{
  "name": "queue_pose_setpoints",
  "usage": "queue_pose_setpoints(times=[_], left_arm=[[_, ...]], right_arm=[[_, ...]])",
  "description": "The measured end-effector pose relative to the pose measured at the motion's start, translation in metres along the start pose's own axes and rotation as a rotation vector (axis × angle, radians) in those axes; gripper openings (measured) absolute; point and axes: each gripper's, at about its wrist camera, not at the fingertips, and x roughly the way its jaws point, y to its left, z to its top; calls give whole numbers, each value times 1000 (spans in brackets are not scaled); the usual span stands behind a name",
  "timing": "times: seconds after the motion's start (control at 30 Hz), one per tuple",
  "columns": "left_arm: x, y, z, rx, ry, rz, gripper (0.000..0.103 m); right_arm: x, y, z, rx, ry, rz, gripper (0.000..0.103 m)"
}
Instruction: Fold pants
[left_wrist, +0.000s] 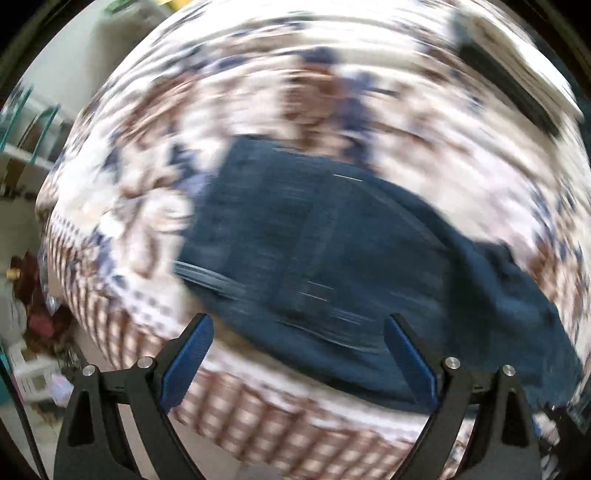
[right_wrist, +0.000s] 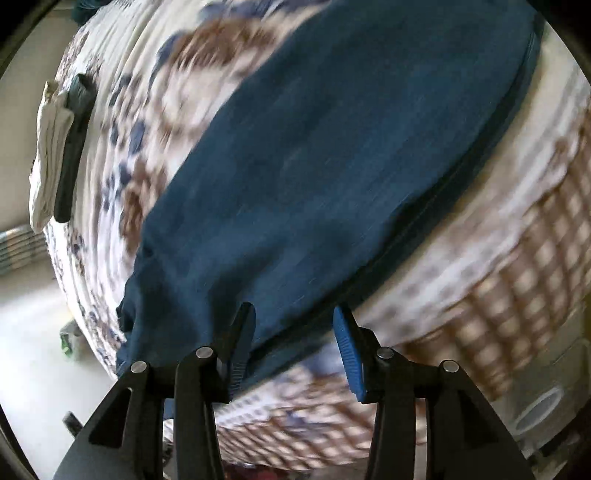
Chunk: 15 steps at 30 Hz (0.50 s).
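Note:
Dark blue pants (left_wrist: 332, 258) lie flat on a bed with a white, brown and blue patterned cover (left_wrist: 258, 424); both views are motion-blurred. My left gripper (left_wrist: 298, 328) is open and empty, hovering over the near edge of the pants. In the right wrist view the pants (right_wrist: 332, 166) stretch away from the gripper toward the upper right. My right gripper (right_wrist: 293, 314) is open, its jaws straddling the near seam edge of the pants; its left finger (right_wrist: 242, 347) lies over the cloth.
A stack of folded white and dark clothes (right_wrist: 61, 147) sits at the bed's far left edge, and also shows in the left wrist view (left_wrist: 517, 74). Shelves and clutter (left_wrist: 26, 258) stand left of the bed. Pale floor (right_wrist: 33, 350) lies beside the bed.

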Motion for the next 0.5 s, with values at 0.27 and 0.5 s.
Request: queue_pose_setpoints(times=[0.27,0.5], left_arm=[[63,65,23,-201,141,-166,94],[57,76,17,-235,23,-188,29]], right_arm=[[54,26,-31,65,-49,9,46],[59,51,-38,2,-127,-31,6]])
